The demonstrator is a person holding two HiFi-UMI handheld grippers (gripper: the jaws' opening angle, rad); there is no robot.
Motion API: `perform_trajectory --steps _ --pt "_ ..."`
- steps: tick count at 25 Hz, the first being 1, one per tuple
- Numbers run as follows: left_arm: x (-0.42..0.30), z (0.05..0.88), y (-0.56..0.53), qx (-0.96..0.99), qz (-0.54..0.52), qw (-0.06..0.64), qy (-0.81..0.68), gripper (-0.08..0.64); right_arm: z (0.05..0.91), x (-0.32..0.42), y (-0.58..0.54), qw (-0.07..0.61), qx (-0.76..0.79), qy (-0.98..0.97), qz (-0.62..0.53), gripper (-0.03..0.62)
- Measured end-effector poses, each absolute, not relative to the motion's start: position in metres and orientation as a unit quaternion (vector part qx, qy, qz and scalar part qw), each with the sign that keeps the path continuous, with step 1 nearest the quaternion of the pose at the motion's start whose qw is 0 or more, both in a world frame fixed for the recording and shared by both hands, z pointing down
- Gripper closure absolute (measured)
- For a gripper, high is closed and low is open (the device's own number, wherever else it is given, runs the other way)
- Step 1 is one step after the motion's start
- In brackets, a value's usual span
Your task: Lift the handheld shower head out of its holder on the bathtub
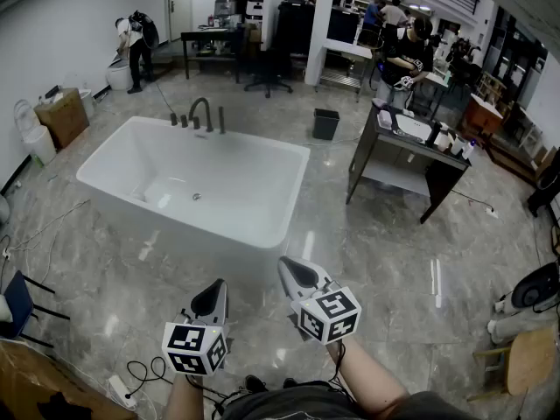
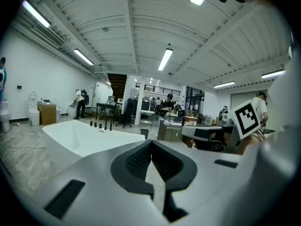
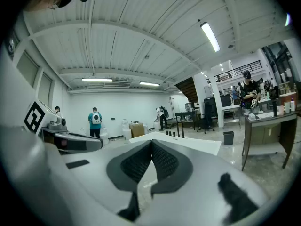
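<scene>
A white freestanding bathtub (image 1: 188,178) stands on the marble floor ahead of me. On its far rim sit dark fittings: an arched spout (image 1: 201,110) with small knobs beside it, and a slim upright handheld shower head (image 1: 220,119) in its holder to the right of the spout. My left gripper (image 1: 213,294) and right gripper (image 1: 293,271) hover side by side short of the tub's near wall, both shut and empty. In the left gripper view the tub (image 2: 80,136) and fittings (image 2: 102,124) lie far ahead; the right gripper view shows the fittings (image 3: 176,133) far off too.
A black waste bin (image 1: 325,123) stands beyond the tub's far right corner. A dark work table (image 1: 407,151) is to the right. Cables (image 1: 144,374) trail on the floor near my feet, a folding chair (image 1: 17,304) at left, a wooden stool (image 1: 525,361) at right. People work in the background.
</scene>
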State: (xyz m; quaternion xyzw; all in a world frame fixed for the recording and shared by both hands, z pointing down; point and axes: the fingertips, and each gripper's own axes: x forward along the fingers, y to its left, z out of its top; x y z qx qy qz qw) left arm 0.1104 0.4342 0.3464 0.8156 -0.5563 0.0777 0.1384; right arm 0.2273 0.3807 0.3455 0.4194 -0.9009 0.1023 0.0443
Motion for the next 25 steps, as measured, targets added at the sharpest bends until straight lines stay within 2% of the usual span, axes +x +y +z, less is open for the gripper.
perform_trajectory --steps 14,18,25 --pt "0.099 0.361 0.443 0.805 0.086 0.150 -0.567 0.545 0.359 0.226 0.387 0.050 0.427 -0.896 0.109 0.566" --pt "0.095 0.357 0.450 0.825 0.060 0.149 -0.542 0.543 0.365 0.217 0.384 0.054 0.431 -0.894 0.115 0.566" --pt "0.055 0.361 0.455 0.820 0.044 0.157 -0.549 0.543 0.371 0.186 0.386 0.075 0.424 -0.898 0.088 0.565"
